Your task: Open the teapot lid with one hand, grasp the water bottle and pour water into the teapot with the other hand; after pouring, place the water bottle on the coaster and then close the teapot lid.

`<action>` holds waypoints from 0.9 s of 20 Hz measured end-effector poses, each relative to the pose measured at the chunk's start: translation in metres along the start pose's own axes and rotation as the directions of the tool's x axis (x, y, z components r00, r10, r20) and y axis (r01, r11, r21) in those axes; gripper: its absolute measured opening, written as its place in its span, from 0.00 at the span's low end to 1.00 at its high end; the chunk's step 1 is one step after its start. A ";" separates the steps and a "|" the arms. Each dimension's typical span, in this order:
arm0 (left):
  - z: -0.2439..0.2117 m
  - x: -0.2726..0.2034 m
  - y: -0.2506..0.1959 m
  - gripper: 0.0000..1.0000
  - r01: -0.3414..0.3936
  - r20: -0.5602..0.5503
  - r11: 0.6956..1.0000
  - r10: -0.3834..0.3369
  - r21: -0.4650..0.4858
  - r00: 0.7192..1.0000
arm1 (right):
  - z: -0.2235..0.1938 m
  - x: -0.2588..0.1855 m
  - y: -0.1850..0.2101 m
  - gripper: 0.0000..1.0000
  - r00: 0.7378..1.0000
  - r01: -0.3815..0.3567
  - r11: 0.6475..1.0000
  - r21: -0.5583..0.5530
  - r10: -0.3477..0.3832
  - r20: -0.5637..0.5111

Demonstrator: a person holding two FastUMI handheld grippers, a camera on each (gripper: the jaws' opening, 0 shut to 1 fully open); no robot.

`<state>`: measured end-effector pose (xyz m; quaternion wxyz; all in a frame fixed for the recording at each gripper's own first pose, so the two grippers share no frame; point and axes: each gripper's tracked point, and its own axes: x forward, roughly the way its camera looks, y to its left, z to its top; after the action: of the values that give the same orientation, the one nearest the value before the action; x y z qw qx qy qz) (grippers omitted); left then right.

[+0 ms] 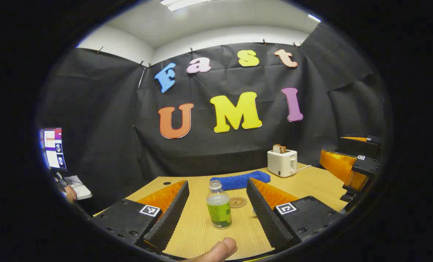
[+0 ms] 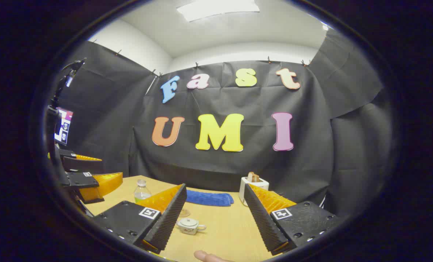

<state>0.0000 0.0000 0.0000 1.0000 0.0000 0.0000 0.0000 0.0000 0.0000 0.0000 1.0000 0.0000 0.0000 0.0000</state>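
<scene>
While left tongs [image 1: 218, 213] gape, water bottle [image 1: 219, 210] stands between them.

In the left gripper view, the round wooden coaster [image 1: 238, 202] sits partly behind the clear plastic water bottle with green liquid [image 1: 219, 207]. The small white teapot shows there merely as a sliver at the inner edge of one finger [image 1: 262, 213] — the rest is hidden. A fingertip [image 1: 218, 251] is cut off at the bottom edge.

In the right gripper view, the lower body of the water bottle [image 2: 141, 191] is hidden behind a finger [image 2: 165, 214], and the coaster [image 2: 184, 213] is largely covered too. The blue folded towel [image 2: 209, 198] loses its left end behind that finger. The monitor [image 2: 63, 126] at the left margin is small and distorted — contents probably unreadable.
</scene>
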 end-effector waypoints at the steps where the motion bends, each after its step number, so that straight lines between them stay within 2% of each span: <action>1: 0.003 0.001 0.008 0.99 -0.003 -0.001 1.000 0.003 -0.026 1.000 | -0.004 0.001 0.007 0.97 1.000 -0.011 1.000 0.003 0.011 -0.019; 2: 0.000 0.003 0.015 0.99 -0.001 -0.008 0.999 0.001 -0.047 1.000 | -0.006 0.002 0.011 0.95 0.999 -0.013 1.000 0.007 0.014 -0.032; 7: -0.011 0.013 0.037 0.99 -0.026 -0.046 0.996 0.022 -0.084 0.999 | -0.020 0.009 0.009 0.97 0.997 0.004 0.999 0.050 0.000 -0.075; 8: -0.011 0.013 0.037 0.99 -0.024 -0.047 0.997 0.020 -0.078 0.999 | -0.022 0.010 0.009 0.93 0.997 0.000 0.998 0.055 0.004 -0.083; 14: -0.016 0.016 0.030 0.99 -0.016 -0.055 0.999 0.013 -0.050 0.998 | -0.036 0.010 -0.008 0.95 0.994 0.011 0.997 0.071 -0.003 -0.105; 15: -0.017 0.016 0.028 0.96 -0.015 -0.053 0.999 0.013 -0.046 0.999 | -0.041 0.012 -0.010 0.95 0.993 0.009 0.997 0.075 0.000 -0.114; 16: -0.018 0.018 0.025 0.99 -0.008 -0.055 0.999 0.006 -0.039 0.998 | -0.049 0.015 -0.014 0.97 0.992 0.013 0.996 0.086 -0.002 -0.124; 18: -0.021 0.022 0.026 0.99 -0.011 -0.056 1.000 0.010 -0.028 0.998 | -0.067 0.029 -0.018 0.95 0.988 0.028 0.994 0.104 -0.012 -0.154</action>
<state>0.0219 0.0257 -0.0211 0.9995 -0.0141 0.0278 0.0052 0.0292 -0.0176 -0.0671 0.9956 0.0529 0.0770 -0.0100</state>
